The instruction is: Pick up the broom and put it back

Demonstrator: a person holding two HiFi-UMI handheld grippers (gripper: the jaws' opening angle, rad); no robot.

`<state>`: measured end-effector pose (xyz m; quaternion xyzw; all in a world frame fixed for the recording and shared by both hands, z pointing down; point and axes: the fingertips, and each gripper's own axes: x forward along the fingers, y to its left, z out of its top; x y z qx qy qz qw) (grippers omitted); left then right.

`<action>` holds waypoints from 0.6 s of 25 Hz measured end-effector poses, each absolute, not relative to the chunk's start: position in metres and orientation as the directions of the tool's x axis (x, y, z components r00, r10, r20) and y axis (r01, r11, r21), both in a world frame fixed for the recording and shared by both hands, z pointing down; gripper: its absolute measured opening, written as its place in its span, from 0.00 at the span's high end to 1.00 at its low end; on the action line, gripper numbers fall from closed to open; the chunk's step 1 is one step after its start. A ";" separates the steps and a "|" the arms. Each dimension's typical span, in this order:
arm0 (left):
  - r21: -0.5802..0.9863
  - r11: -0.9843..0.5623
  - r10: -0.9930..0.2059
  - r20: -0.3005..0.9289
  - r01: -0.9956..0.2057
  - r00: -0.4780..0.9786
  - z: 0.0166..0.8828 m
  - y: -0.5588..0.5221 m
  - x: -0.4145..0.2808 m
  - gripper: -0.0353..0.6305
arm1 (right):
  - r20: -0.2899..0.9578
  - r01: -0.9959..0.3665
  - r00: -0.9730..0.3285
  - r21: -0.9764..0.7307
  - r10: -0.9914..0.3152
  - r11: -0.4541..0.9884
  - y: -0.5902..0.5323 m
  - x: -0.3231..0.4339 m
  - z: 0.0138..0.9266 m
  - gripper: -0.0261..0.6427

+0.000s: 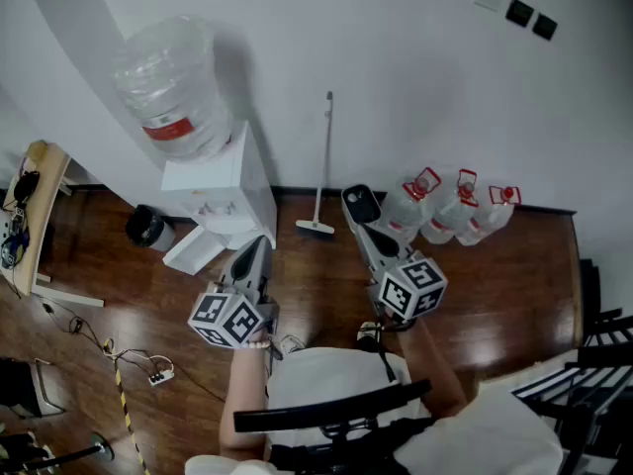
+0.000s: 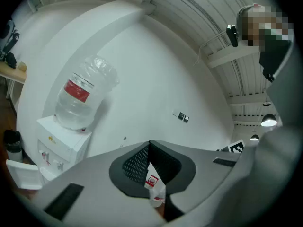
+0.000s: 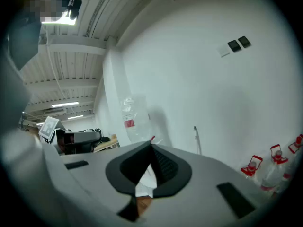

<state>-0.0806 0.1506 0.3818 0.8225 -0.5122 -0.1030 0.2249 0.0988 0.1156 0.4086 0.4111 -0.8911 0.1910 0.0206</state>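
Note:
The broom (image 1: 321, 166) stands upright against the white wall, its head (image 1: 315, 229) on the wooden floor between the water dispenser and the jugs. Its thin handle also shows in the right gripper view (image 3: 196, 138). My left gripper (image 1: 255, 247) is held level in front of the person, pointing toward the dispenser, well short of the broom. My right gripper (image 1: 359, 202) points toward the wall just right of the broom head. In the gripper views the left gripper (image 2: 149, 144) and the right gripper (image 3: 151, 146) both stand shut with nothing between the jaws.
A white water dispenser (image 1: 223, 191) with a large bottle (image 1: 173, 87) stands left of the broom. Three jugs with red handles (image 1: 460, 211) line the wall at right. A black bin (image 1: 146, 226), a desk (image 1: 35, 196), floor cables (image 1: 153, 372) and black chairs (image 1: 593, 364) surround the spot.

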 end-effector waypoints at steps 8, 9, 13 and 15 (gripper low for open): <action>0.474 -0.369 -0.891 0.064 -0.800 0.449 0.385 0.152 -0.090 0.95 | 0.197 -0.743 -0.657 -0.330 -0.728 0.581 0.115 0.092 0.411 0.94; 0.474 -0.368 -0.891 0.066 -0.800 0.449 0.387 0.152 -0.092 0.95 | 0.200 -0.745 -0.655 -0.332 -0.728 0.579 0.116 0.091 0.413 0.94; 0.479 -0.362 -0.890 0.079 -0.800 0.450 0.394 0.153 -0.102 0.95 | 0.216 -0.754 -0.644 -0.336 -0.734 0.564 0.116 0.084 0.418 0.94; 0.483 -0.363 -0.886 0.085 -0.797 0.455 0.397 0.153 -0.107 0.95 | 0.223 -0.760 -0.638 -0.340 -0.737 0.554 0.115 0.081 0.421 0.94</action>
